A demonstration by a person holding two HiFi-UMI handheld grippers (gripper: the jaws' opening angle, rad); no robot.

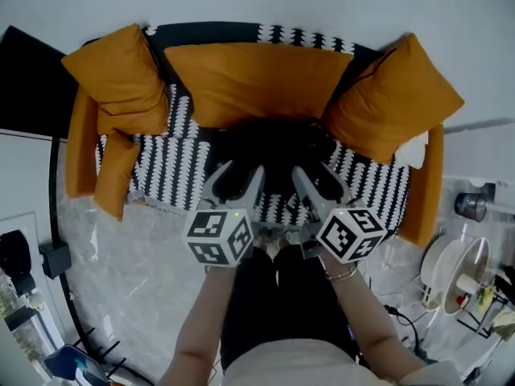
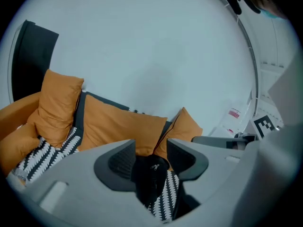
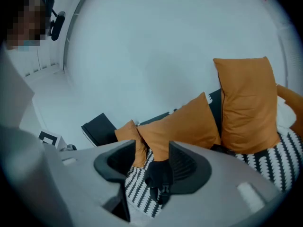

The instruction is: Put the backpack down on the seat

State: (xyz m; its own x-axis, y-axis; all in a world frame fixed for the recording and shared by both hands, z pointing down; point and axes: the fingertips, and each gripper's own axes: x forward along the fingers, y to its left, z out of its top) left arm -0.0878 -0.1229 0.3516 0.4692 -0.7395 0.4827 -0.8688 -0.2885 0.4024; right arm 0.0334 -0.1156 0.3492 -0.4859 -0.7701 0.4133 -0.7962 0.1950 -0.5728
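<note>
Backpack [image 1: 273, 147] is on the sofa [image 1: 173, 171], dead centre of the black-and-white patterned seat, its back against the middle orange cushion [image 1: 257, 83]. From the head view it's a dark lump, a touch wider across the seat than deep, and which end is the top can't be read there. In the left gripper view it stands taller than wide, long axis up and down, a small zip pull near its upper end. Sweeping left to right: a black panel [image 1: 24, 79] against the wall, then the left orange cushion [image 1: 113, 79] propped in the corner over the orange armrest [image 1: 80, 151], the middle cushion, the right orange cushion [image 1: 394, 99] tilted in the far corner with a white scrap [image 1: 414, 149] tucked below it, and off on the floor at the right a white fan [image 1: 459, 276]. Nothing sits on the seat between the grippers and the bag. Now the left gripper [image 1: 240, 171]: jaws spread, the bag showing in the gap just beyond the pads, neither pad pressing on it. Over to the right gripper [image 1: 314, 174]: jaws spread as well. A black strap end with a buckle shows in the gap, close against the right-hand pad, with patterned seat showing through on the other side, so no pinch. Both grippers sit side by side at the bag's front edge, tilted down toward it, marker cubes nearest the person, whose forearms and dark trousers fill the bottom of the head view.
</note>
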